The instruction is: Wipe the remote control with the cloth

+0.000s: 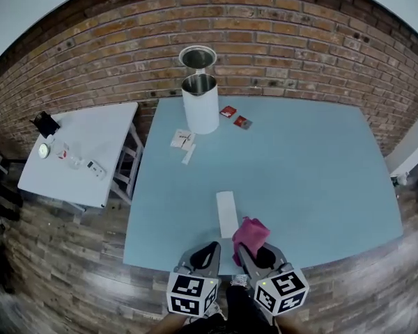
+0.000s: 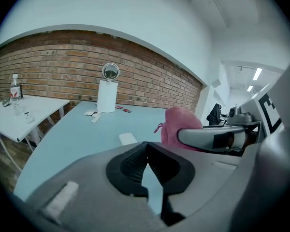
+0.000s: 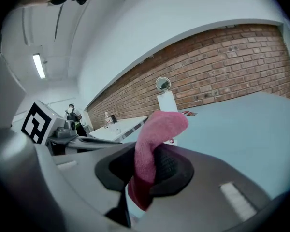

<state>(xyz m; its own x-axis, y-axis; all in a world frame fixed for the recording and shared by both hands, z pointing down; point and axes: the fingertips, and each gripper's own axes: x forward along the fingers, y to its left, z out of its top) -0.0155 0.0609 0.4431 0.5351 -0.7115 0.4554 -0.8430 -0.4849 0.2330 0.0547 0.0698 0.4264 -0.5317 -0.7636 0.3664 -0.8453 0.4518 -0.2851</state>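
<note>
Right gripper (image 3: 146,164) pinches fuzzy pink cloth (image 3: 157,129), bunched up for wiping; left gripper (image 2: 146,148) pressed together, empty, so flat white rectangular remote control (image 1: 227,213) lies unheld on pale blue table (image 1: 313,165)

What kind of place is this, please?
Probably an indoor workroom or lab: a blue table and a white side table stand by a bare brick wall, with a strip light on the ceiling.

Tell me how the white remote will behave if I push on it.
The remote lies flat and unheld on the smooth table, so it will probably slide rather than tip. It looks slim, so likely light. The cloth flops over in the right gripper, so it seems floppy and may bunch.
</note>
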